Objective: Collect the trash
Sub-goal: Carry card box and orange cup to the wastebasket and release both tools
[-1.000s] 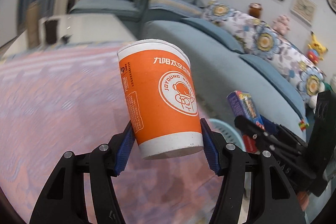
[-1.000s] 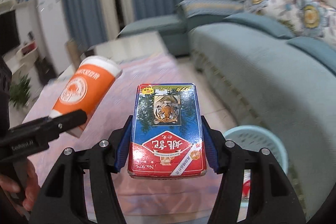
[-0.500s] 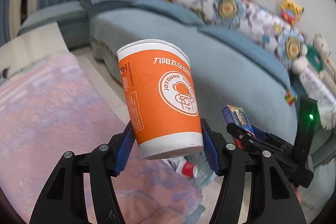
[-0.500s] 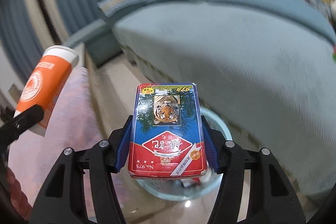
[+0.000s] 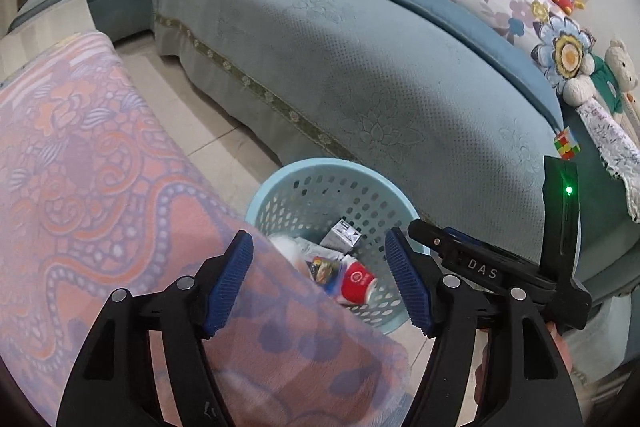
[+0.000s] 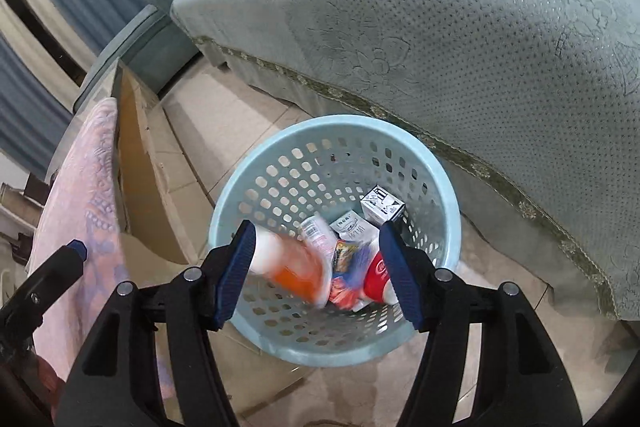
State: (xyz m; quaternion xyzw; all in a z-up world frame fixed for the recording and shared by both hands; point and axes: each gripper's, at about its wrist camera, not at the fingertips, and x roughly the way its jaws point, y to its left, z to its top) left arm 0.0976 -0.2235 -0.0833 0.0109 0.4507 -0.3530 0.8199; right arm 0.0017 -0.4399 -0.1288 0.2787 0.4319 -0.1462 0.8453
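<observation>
My left gripper hangs over the pale blue basket, its jaws opening with nothing between them. My right gripper hovers above the same basket, jaws also opening and empty. Below it the orange paper cup is a blur dropping into the basket, beside the colourful tiger card box. A red and white cup and small white cartons lie at the bottom. The right gripper also shows in the left wrist view, at the basket's right rim.
A teal sofa runs right behind the basket, with floral cushions, plush toys and a puzzle cube on it. The table under a pink patterned cloth borders the basket on the left. Tiled floor lies between them.
Both grippers swung from the table and down over the basket. The left let go of the orange cup and the right let go of the tiger box; both now fall into the basket.
</observation>
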